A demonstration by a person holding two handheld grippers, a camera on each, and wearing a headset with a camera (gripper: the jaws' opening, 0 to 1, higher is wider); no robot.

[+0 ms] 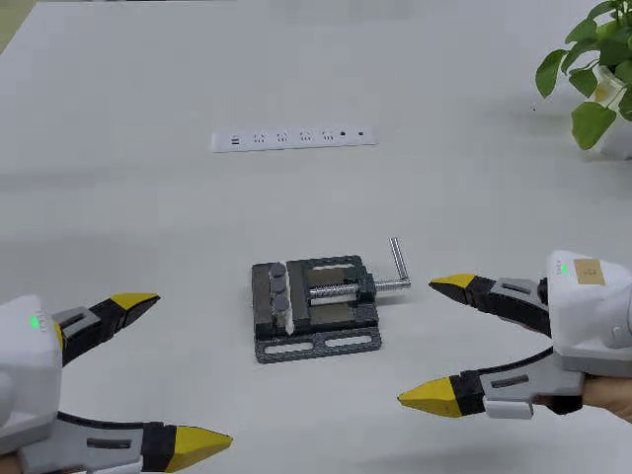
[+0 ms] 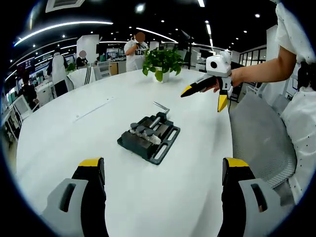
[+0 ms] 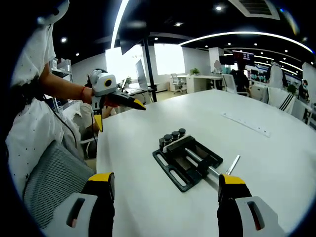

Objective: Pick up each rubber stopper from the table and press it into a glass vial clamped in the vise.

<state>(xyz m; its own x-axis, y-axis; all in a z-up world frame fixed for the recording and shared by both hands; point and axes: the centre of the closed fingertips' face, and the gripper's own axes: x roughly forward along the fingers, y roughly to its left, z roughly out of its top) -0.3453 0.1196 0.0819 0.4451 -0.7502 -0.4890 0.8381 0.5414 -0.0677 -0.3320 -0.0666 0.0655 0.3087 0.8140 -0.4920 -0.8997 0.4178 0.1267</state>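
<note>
A dark bench vise (image 1: 314,306) (image 2: 148,137) (image 3: 190,160) sits mid-table, its crank handle (image 1: 398,262) pointing right. Clamped in a row at its left jaw stand three small glass vials (image 1: 280,291) (image 2: 140,130), each topped with a dark rubber stopper (image 3: 173,136). My left gripper (image 1: 183,370) (image 2: 163,165) hovers at the near left, open, nothing between its yellow tips. My right gripper (image 1: 425,341) (image 3: 165,178) is right of the vise, also open and empty. Each gripper appears in the other's view: the right gripper (image 2: 210,89), the left gripper (image 3: 118,101).
A white power strip (image 1: 293,138) lies across the table beyond the vise. A potted plant (image 1: 597,69) (image 2: 160,61) stands at the far right corner. The white tabletop (image 1: 148,217) spreads wide around the vise. Other people stand in the office behind.
</note>
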